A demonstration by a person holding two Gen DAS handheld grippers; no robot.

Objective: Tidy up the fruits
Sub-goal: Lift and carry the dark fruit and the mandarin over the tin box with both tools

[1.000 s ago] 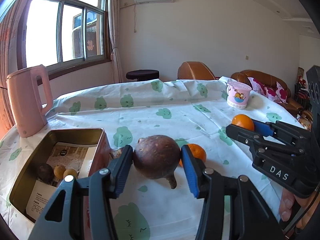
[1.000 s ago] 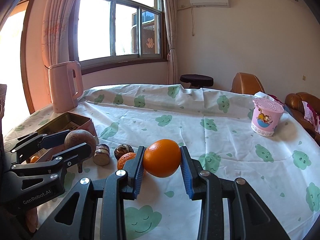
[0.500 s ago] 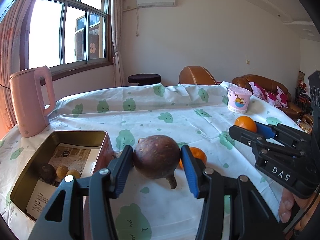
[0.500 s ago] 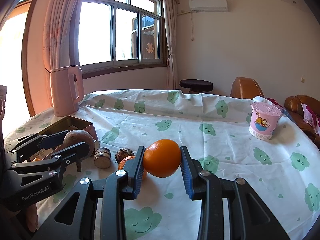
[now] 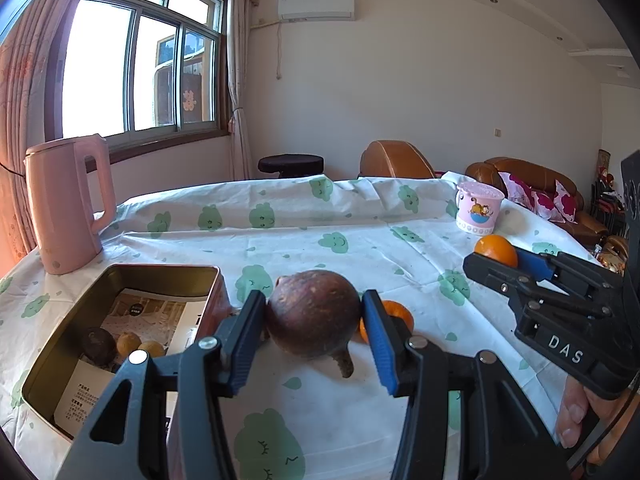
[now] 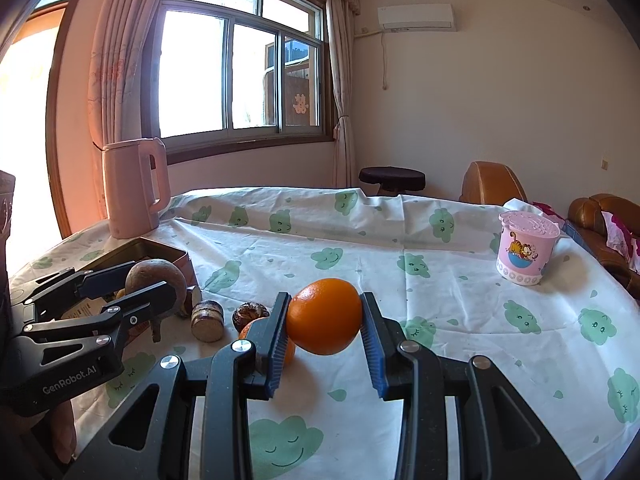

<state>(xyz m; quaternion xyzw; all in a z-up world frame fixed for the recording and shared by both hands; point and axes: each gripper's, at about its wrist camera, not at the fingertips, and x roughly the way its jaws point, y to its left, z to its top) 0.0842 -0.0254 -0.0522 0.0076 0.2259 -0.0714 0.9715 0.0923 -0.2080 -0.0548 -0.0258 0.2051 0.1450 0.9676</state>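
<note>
In the left wrist view the metal tin (image 5: 120,276) is running off the frame's lower left, three small fruits sitting half in shadow inside it. The left claw (image 5: 314,322) is clamping the brown fruit (image 5: 312,314), lifted just right of the tin over the desk (image 5: 360,216); a second orange (image 5: 394,312) is peeking out behind its right finger. The right claw (image 6: 324,316) is pinching the orange (image 6: 324,316) above the cloth. Since a second ago both cameras are tilting slightly upward, grips unchanged.
</note>
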